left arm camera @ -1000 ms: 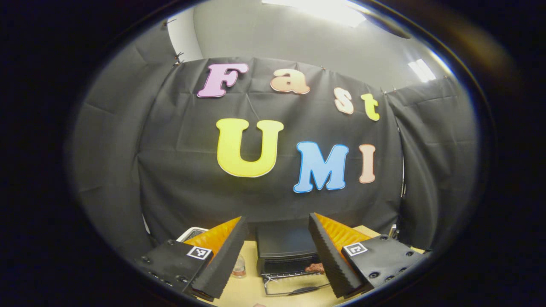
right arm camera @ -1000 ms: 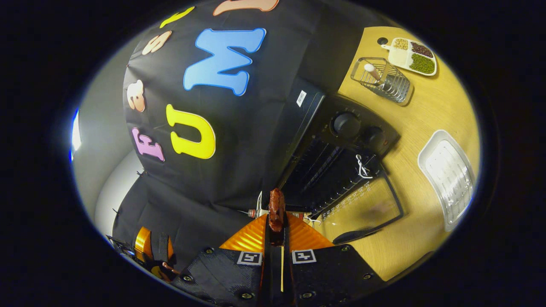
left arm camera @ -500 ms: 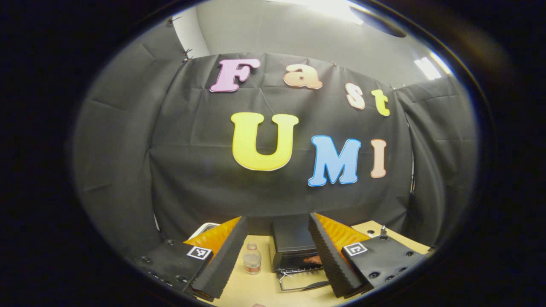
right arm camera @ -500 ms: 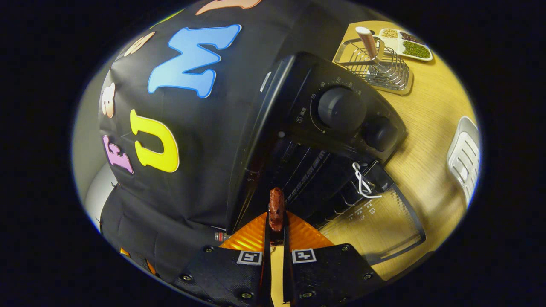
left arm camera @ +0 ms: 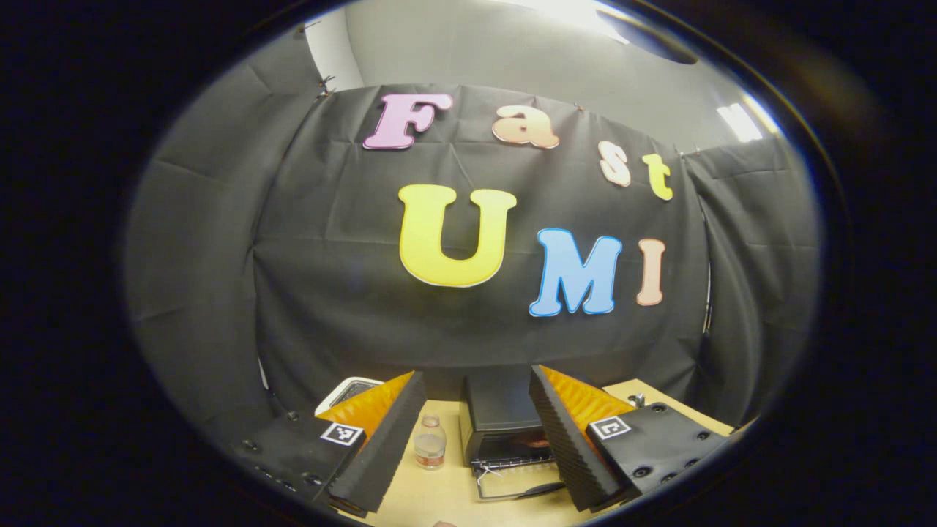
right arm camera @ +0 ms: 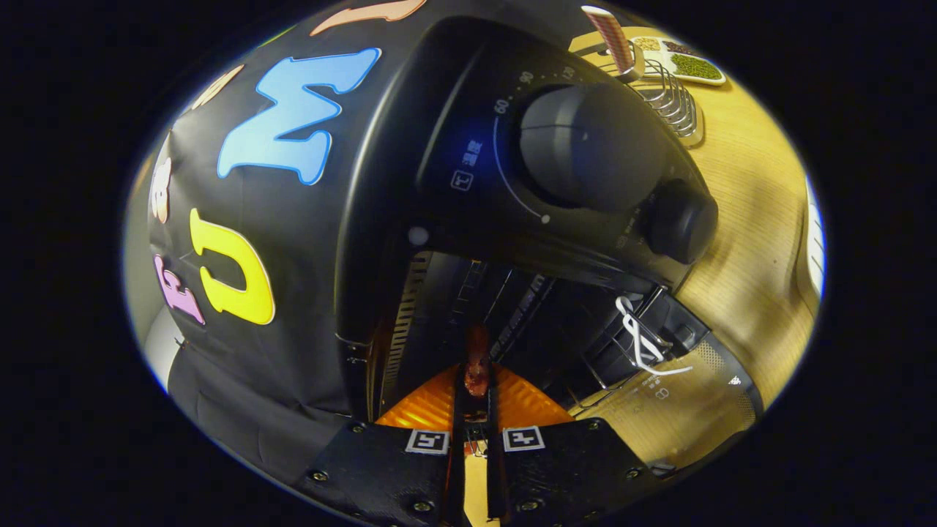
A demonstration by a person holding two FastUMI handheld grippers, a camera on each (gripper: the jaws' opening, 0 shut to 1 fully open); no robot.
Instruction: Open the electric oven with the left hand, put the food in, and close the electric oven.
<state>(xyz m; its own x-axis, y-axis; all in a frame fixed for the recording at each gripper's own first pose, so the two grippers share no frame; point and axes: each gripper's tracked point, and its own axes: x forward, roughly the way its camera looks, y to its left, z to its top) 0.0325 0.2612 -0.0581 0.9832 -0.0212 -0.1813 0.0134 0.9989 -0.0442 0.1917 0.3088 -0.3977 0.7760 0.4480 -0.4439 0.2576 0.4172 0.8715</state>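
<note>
Left gripper [left arm camera: 476, 439]: fingers spread wide, nothing between them; it hangs well back from the oven, tilted up toward the booth wall.
Right gripper [right arm camera: 476, 380]: fingers drawn narrow, pinching the food from both sides; tips sit at the mouth of the oven.
Food [right arm camera: 477, 362]: a reddish-brown strip, standing up out of the right gripper's tips, just inside the oven opening. In the left gripper view it shows as a reddish spot inside the cavity [left arm camera: 538, 443].
Oven [right arm camera: 454, 168]: black, door open; the top edge of the opening passes just above the food, the left wall with its slots runs close beside the right gripper.
Door [right arm camera: 681, 395]: folded down flat to the right of the right gripper, glass showing the table through it; its edge lies well apart from the tips.
Rack [right arm camera: 637, 340]: wire bars right of the food, a white tie on one.
Knobs [right arm camera: 585, 146]: two, above the opening.
Bottle [left arm camera: 430, 443]: between the left gripper's fingers, farther off, left of the oven [left arm camera: 501, 413].
Table [left arm camera: 439, 498]: bare wood in front of the oven, open room below the left gripper.
Basket [right arm camera: 670, 102]: far beyond the oven.
</note>
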